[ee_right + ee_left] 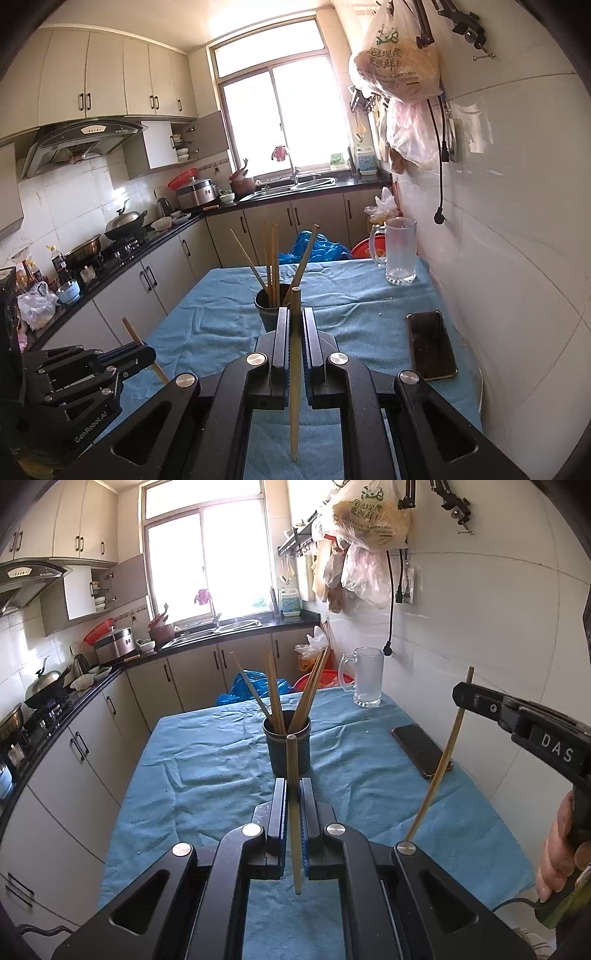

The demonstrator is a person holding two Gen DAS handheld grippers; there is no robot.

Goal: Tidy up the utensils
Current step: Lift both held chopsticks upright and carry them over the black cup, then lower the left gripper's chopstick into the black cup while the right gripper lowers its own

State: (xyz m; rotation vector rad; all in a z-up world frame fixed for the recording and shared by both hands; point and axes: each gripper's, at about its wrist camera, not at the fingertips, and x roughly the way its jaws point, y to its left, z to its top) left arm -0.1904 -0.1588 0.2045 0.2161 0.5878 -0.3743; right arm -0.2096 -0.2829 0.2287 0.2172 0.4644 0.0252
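Both jaws are pinched shut, the left gripper (291,794) on one chopstick (293,812) and the right gripper (293,321) on another chopstick (294,369), so tip each thin end down over the dark cup (286,753) just ahead, then let go gently.

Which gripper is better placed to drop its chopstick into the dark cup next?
Probably the left. The left gripper is shut on a chopstick right before the dark cup. The right gripper, clamping its own chopstick, looks slightly farther from the cup.
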